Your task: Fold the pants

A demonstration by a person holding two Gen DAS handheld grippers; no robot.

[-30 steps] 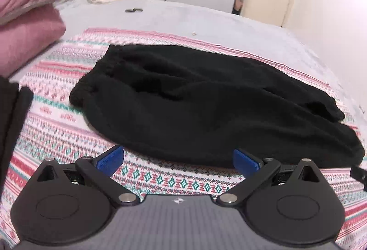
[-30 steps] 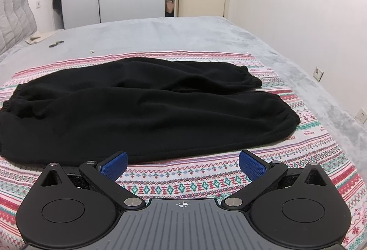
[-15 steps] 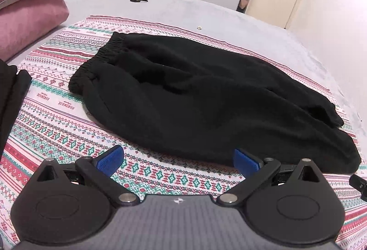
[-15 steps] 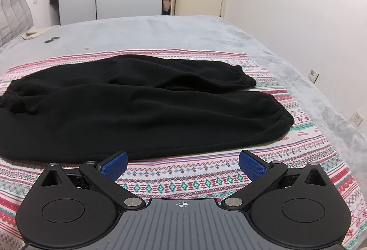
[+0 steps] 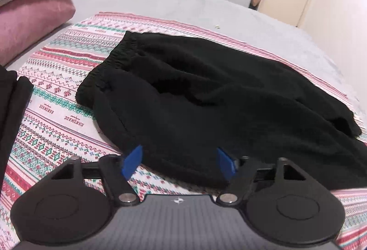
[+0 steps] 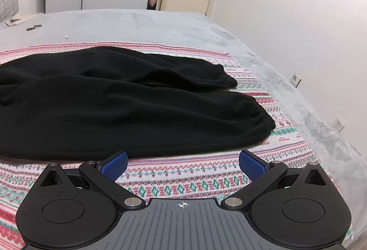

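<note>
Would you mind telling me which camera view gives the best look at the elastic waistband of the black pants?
The left wrist view: the waistband lies in full view there, its gathered elastic edge running diagonally on the patterned blanket. The right wrist view shows mainly the two legs and cuffs; the waistband end runs off its left edge.

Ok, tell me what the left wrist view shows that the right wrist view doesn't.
Only the left wrist view shows the pink pillows, the waistband of the pants, a dark folded cloth at the left edge, and the left gripper, open, with its fingertips over the near edge of the pants.

Only the right wrist view shows both leg cuffs, the wall sockets and the right gripper, open, short of the pants.

Both show the black pants spread flat on the patterned blanket, the grey bed, wardrobe and door.
</note>
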